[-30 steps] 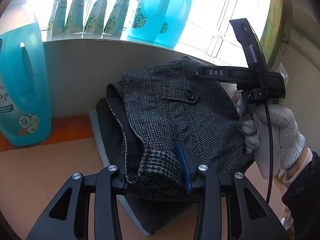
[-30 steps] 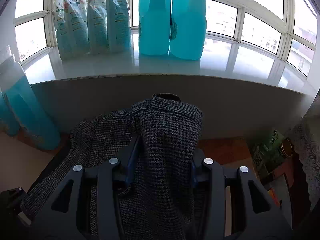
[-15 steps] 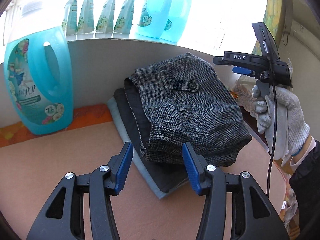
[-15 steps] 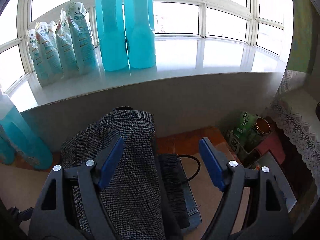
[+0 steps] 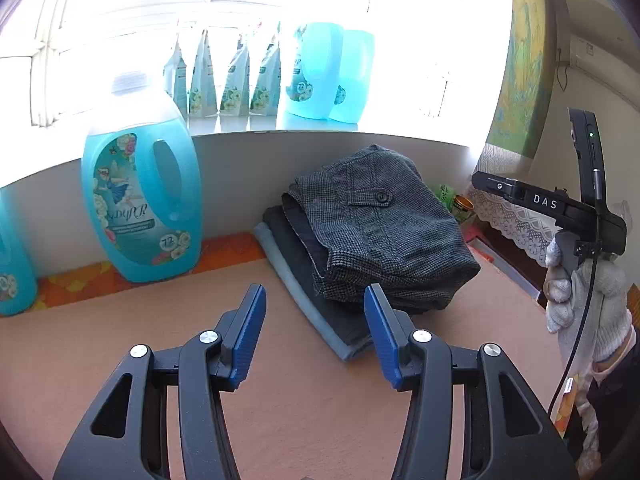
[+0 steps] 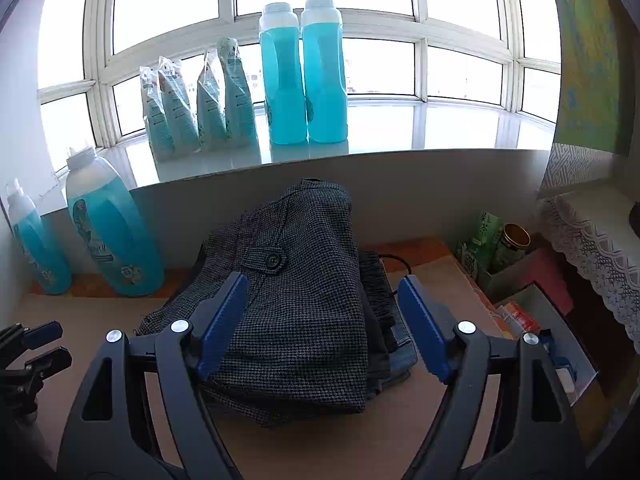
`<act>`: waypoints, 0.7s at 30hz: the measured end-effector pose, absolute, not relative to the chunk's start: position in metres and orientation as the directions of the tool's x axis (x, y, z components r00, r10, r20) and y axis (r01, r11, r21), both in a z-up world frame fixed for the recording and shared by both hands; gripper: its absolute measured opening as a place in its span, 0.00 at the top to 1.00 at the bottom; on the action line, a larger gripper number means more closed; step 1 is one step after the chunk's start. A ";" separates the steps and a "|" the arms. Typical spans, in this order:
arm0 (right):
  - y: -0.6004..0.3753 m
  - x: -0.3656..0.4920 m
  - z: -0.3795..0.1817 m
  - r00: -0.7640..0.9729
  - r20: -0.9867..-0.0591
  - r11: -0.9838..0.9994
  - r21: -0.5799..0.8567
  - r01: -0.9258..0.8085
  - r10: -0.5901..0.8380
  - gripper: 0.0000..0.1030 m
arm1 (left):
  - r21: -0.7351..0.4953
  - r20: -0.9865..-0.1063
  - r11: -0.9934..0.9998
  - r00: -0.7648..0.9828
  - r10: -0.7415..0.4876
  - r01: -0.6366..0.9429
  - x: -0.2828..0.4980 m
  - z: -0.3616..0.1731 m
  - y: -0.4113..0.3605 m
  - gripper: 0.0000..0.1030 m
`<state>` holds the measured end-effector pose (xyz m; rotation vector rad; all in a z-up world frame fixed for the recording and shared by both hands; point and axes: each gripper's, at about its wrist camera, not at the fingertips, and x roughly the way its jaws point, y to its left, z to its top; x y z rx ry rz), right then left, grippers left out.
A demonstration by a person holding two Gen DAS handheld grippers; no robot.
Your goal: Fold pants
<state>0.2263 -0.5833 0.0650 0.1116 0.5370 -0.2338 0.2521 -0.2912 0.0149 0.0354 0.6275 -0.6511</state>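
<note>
Folded tweed pants [image 6: 304, 300] atop a stack of darker clothes [image 5: 320, 300] on table [image 5: 120, 344], lower layers mostly hidden | left gripper [image 5: 316, 332] spread, empty, short of stack | right gripper [image 6: 320, 320] spread, empty, above pants | detergent bottle [image 5: 140, 200] beside stack, more bottles [image 6: 302, 76] on windowsill

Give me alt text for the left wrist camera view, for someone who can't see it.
Folded grey houndstooth pants top a small stack of folded clothes on a tan table, ahead of the open, empty left gripper. A blue detergent bottle stands at left; a gloved hand holds the right gripper at right.
</note>
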 end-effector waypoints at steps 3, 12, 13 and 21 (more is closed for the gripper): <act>-0.573 0.218 0.073 0.849 -0.498 0.974 0.031 0.223 -0.178 0.24 | -0.161 -0.540 0.801 0.627 -0.561 0.577 0.240 0.021 -0.276 0.39; -0.517 0.150 0.081 0.873 -0.481 0.982 0.114 0.151 -0.078 0.45 | -0.126 -0.497 0.817 0.677 -0.543 0.562 0.181 0.030 -0.230 0.30; -0.508 0.139 0.081 0.873 -0.482 0.984 0.104 0.142 -0.075 0.45 | -0.129 -0.490 0.820 0.682 -0.542 0.558 0.175 0.032 -0.225 0.28; -0.449 0.064 0.074 0.869 -0.489 0.992 0.056 0.113 -0.071 0.45 | -0.094 -0.453 0.825 0.714 -0.533 0.557 0.123 0.040 -0.198 0.22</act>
